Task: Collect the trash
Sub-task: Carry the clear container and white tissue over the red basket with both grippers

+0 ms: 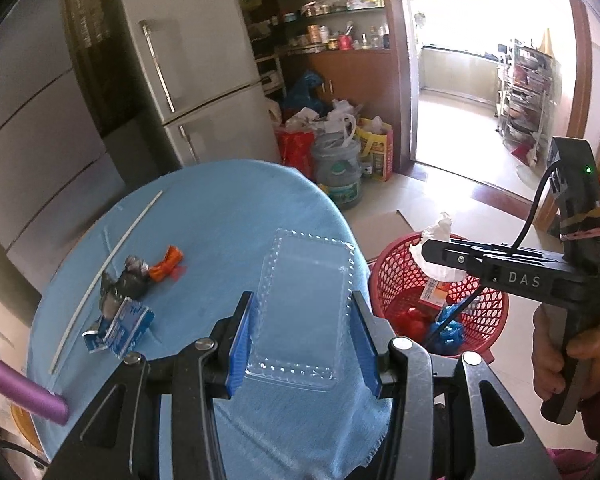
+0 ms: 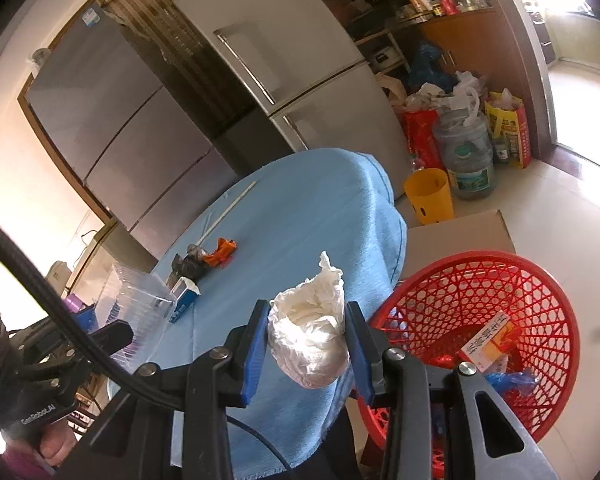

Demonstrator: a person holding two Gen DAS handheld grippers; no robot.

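My left gripper point(image 1: 302, 344) is shut on a clear plastic clamshell tray point(image 1: 304, 308) and holds it above the blue-clothed round table point(image 1: 228, 216). My right gripper point(image 2: 306, 344) is shut on a crumpled white tissue wad point(image 2: 310, 336), held over the table's edge beside the red mesh basket point(image 2: 540, 292). In the left wrist view the tissue point(image 1: 436, 248) hangs over the basket point(image 1: 396, 264). On the table lie an orange wrapper point(image 1: 166, 266), a dark crumpled foil bag point(image 1: 126, 280), a blue-white carton point(image 1: 120, 330) and a long white strip point(image 1: 112, 264).
The basket holds red and blue wrappers and a small box point(image 2: 488, 340). A yellow bin point(image 2: 430, 196), a water jug point(image 2: 470, 156) and bags stand on the floor by the fridge point(image 2: 300, 64). A cardboard sheet point(image 2: 456, 236) lies behind the basket.
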